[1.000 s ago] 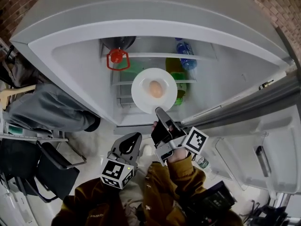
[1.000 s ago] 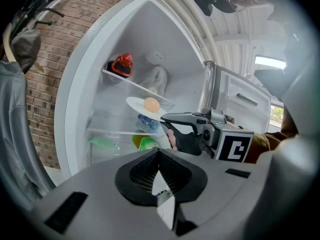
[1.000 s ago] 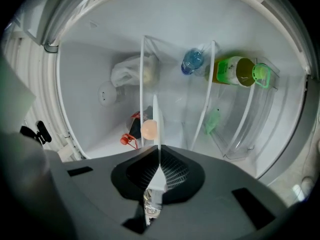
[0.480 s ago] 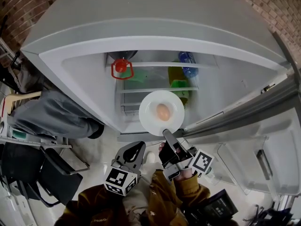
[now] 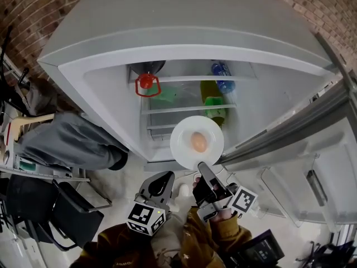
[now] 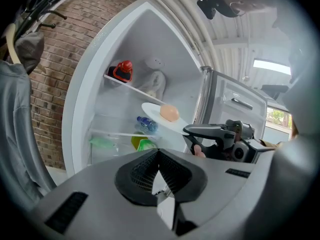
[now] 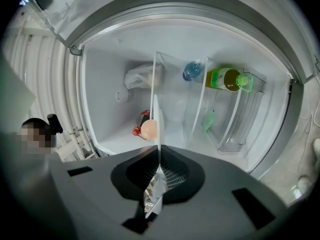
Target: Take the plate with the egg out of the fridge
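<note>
The white plate (image 5: 187, 132) lies level in the air at the open front of the fridge (image 5: 100, 88), before its lower shelves; whether its far edge is clear of the cabinet cannot be told. The egg (image 5: 198, 142) sits near the plate's middle. The right gripper (image 5: 201, 168) holds the plate by its near rim: in the right gripper view the plate runs edge-on straight into the jaws, which are clamped on it, with the egg on the plate's left face. The left gripper (image 5: 162, 177) hangs just beside the right one, lower and to its left, apart from the plate; its own view shows its jaws pressed together with nothing between them. Inside the fridge, a red object (image 5: 146, 84) stands on the upper shelf at the left, with a white bag (image 6: 155, 84) behind it. A blue-capped bottle (image 5: 222, 76) lies at the upper right, and a yellow-green bottle (image 5: 207, 88) and a green-capped bottle (image 5: 215, 108) rest below it. The fridge door (image 5: 312, 183) stands open at the right. A person in grey clothing (image 5: 67, 144) is at the left, beside a brick wall (image 5: 33, 15)
</note>
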Motion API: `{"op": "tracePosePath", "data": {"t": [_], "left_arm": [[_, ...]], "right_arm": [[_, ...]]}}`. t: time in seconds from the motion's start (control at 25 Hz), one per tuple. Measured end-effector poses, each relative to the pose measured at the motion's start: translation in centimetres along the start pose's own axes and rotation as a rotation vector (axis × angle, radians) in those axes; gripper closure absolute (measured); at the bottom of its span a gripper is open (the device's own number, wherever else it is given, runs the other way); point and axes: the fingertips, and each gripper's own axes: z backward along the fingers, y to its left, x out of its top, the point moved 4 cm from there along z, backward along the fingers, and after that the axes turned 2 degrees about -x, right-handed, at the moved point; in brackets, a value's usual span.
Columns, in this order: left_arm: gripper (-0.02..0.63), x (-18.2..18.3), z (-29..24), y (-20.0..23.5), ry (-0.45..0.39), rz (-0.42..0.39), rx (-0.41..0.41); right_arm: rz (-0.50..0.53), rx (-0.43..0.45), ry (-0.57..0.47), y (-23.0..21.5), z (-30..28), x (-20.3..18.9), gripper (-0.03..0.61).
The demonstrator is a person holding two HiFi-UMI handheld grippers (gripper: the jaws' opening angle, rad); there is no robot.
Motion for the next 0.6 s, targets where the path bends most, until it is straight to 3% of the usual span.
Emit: {"op": "tracePosePath", "data": {"t": [0.6], "left_arm": [[0.604,0.3,1.5,0.4,-0.032,-0.008,0.055]], "right_arm": [[-0.011,-0.024,0.026,-0.8,3.0,-1.5,0.561]]}}
